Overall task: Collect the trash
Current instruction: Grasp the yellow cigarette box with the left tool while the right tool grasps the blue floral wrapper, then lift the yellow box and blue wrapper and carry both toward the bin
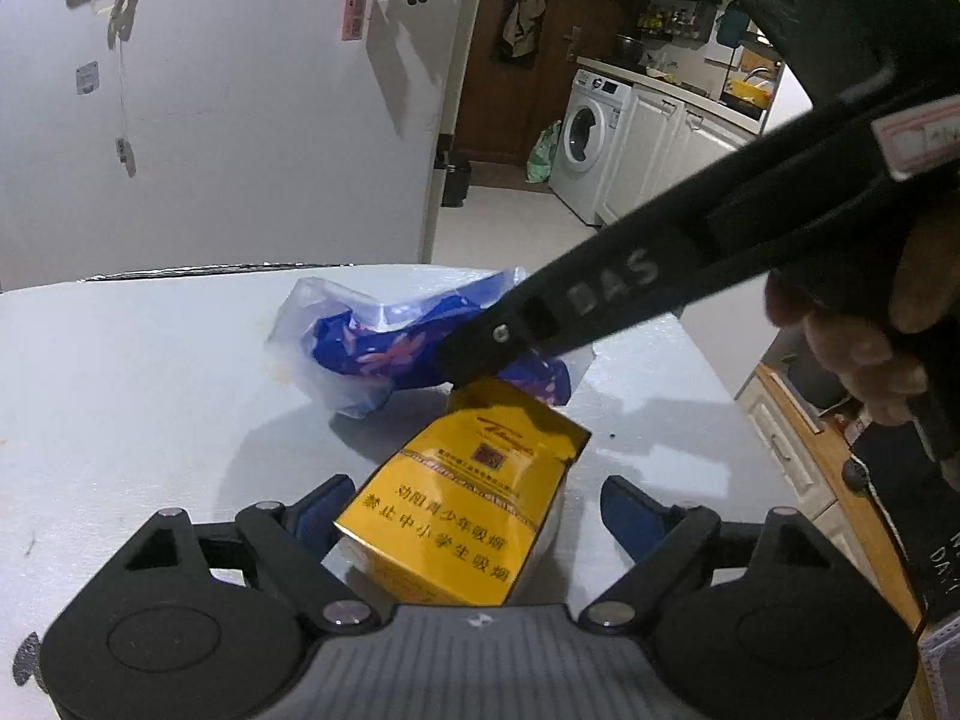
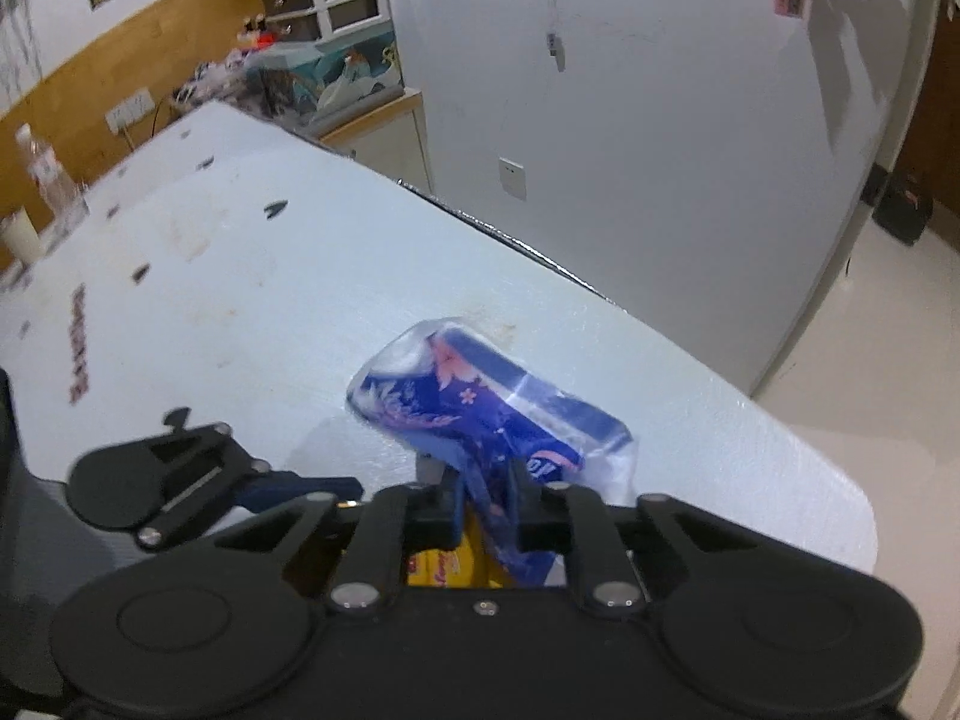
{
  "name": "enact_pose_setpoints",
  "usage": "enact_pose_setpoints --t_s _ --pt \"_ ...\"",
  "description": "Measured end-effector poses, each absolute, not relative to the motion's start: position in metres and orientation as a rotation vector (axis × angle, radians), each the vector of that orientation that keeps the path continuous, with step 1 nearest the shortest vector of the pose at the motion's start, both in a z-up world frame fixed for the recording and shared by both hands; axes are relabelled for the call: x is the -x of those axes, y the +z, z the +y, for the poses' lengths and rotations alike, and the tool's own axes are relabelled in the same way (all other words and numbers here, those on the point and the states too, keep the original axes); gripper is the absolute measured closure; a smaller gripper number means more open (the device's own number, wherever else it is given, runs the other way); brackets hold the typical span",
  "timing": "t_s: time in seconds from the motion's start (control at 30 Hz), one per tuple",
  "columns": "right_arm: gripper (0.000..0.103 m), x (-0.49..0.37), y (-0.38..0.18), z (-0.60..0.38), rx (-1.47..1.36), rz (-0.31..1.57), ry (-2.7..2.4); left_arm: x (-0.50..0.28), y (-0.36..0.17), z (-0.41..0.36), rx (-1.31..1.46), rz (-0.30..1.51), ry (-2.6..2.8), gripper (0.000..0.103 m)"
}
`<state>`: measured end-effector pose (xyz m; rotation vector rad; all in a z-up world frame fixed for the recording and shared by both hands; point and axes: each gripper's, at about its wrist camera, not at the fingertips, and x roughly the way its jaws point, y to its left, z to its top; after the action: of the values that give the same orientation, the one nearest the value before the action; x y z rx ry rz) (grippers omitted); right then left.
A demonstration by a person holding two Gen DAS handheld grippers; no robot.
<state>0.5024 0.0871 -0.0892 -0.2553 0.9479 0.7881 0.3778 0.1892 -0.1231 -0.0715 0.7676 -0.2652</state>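
1. Right gripper (image 2: 485,495) has its jaws pressed together, pinching the near tail of the blue wrapper (image 2: 480,414). That's a crumpled blue floral plastic pack with clear film around it, lying on the pale table (image 2: 240,276).
2. Left gripper (image 1: 465,510) is spread wide, and the yellow box (image 1: 462,510) sits between its blue pads (image 1: 630,513). There's a clear gap on the right side, so I'd say it isn't squeezed. On the left side I can't tell if the pad touches.
3. Taking the yellow box as the landmark: the wrapper is just behind it, touching or nearly so, and the right gripper's arm crosses above the box's far end.
4. Handling guess: the wrapper looks feather-light, soft and slippery, so a bunched fold like the one being pinched seems the best hold. The box looks light and stiff-ish but crushable, with a torn-open top, so grab it across the long sides.
5. Hard to see: from the right wrist view only a yellow sliver of the box shows under the jaws. The box's near end is hidden by the left gripper body. No bin in sight.
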Motion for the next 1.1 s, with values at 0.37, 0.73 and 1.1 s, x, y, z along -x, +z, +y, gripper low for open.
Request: enact_pose_setpoints --t_s 0.37,0.73,1.1 --pt "0.099 -0.488 -0.074 0.051 0.113 0.936 0.734 -0.354 -0.124 0.173 0.140 0.799 -0.290 0.052" --pt "0.099 -0.451 -0.068 0.022 0.038 0.960 0.721 -0.312 -0.120 0.151 0.148 0.866 -0.185 0.051" --pt "0.099 -0.402 -0.070 -0.013 -0.021 0.985 0.676 -0.290 -0.119 0.135 0.119 0.924 -0.106 0.051"
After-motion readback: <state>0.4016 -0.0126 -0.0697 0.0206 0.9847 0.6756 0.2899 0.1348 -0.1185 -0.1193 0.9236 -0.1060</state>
